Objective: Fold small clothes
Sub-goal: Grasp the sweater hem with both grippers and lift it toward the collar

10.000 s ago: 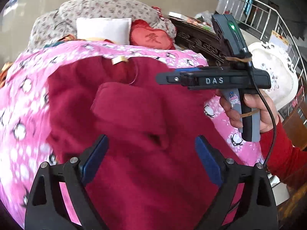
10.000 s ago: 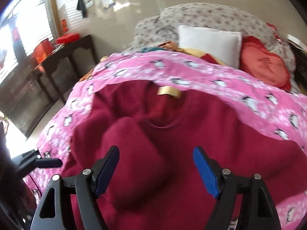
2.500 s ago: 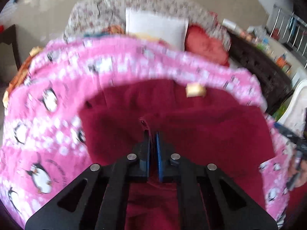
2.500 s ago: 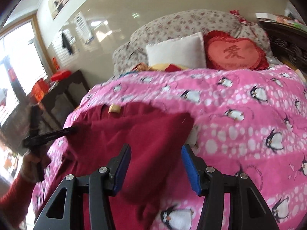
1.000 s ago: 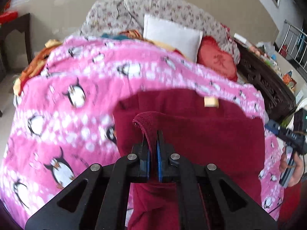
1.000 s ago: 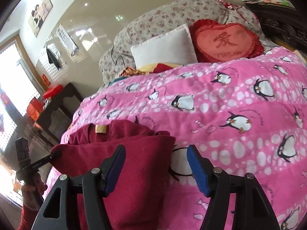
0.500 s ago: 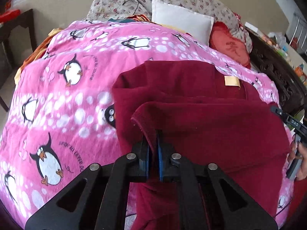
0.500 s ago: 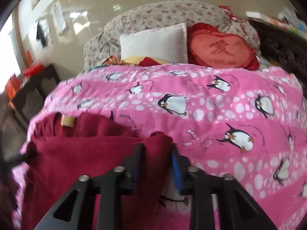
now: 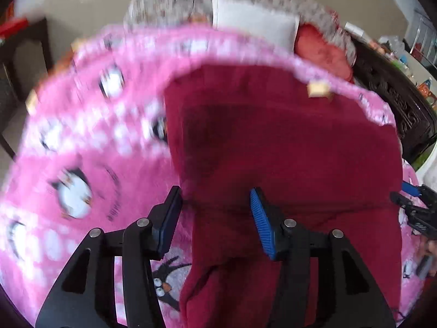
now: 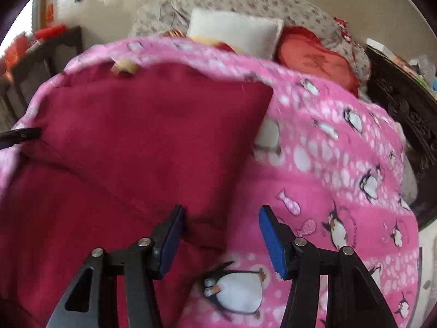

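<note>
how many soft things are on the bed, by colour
dark red sweater: 1
pink penguin blanket: 1
white pillow: 1
red heart cushion: 1
floral grey bedding: 1
total: 5

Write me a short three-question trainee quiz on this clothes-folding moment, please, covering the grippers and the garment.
1. True or false: the left gripper is clamped on the dark red garment.
2. The tan label sits at the garment's: A) far edge B) near edge C) middle.
3. Fill in: the garment lies on a pink blanket printed with ____.

Key
1. False; its jaws stand apart, as do the right gripper's.
2. A.
3. Penguins.
</note>
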Available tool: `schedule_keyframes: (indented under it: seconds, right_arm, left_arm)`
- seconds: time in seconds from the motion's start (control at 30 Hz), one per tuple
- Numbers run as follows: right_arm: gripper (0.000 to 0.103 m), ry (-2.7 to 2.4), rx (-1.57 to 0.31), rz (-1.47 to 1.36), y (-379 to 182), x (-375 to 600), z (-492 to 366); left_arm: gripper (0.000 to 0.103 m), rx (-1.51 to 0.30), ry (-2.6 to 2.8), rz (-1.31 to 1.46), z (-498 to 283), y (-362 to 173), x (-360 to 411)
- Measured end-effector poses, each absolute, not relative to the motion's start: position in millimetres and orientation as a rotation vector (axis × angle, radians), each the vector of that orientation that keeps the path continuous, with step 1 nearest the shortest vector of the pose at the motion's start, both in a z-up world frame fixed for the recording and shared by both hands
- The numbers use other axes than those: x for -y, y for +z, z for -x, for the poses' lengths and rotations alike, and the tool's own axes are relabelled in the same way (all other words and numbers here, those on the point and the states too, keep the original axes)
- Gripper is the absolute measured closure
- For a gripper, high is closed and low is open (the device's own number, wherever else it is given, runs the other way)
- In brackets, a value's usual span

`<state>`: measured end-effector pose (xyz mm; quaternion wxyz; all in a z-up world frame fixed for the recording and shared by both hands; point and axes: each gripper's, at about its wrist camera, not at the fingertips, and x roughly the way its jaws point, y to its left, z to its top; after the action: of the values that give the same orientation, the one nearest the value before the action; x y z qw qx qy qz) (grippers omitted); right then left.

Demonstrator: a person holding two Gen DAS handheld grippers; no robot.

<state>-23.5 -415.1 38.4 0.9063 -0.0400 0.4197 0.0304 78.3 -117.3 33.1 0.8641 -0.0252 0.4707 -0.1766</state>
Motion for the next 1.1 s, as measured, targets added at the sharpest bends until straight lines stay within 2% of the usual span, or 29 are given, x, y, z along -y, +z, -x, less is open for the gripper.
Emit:
schedule_keyframes:
  seconds: [0.13, 0.33, 0.47, 0.53, 0.67, 0.73, 0.97, 1.1]
  right_arm:
    - [0.048, 0.12, -0.849, -0.067, 52, 432, 45]
    - [0.048, 0.342, -0.851, -0.168, 79, 430, 126]
    - [0.048, 0.446, -0.936, -0.196, 62, 426, 187]
    - [0.048, 0.512, -0.987, -0.244, 48, 424, 217]
    - [0.048, 0.561, -1.064, -0.24, 24, 417, 266]
    - [0.047, 0.559, -1.075, -0.25, 18, 414, 278]
    - [0.046, 0.616, -1.034, -0.355, 4, 412, 291]
    - [0.046, 0.7, -1.032, -0.41, -3, 398, 285]
  left_arm:
    - [0.053, -0.995, -0.404, 0.142, -64, 44, 96]
    - [0.05, -0.946, -0.457, 0.13, 8, 66, 70]
    - [0.047, -0.978, -0.508, 0.101, 65, 63, 59]
    - [0.039, -1.007, -0.524, 0.117, 89, 57, 55]
    - [0.037, -1.089, -0.552, 0.146, 131, 40, 46]
    - [0.034, -1.101, -0.542, 0.143, 147, 37, 43]
    - [0.033, -1.113, -0.505, 0.245, 167, 29, 23]
    - [0.022, -1.111, -0.524, 0.254, 170, 26, 27]
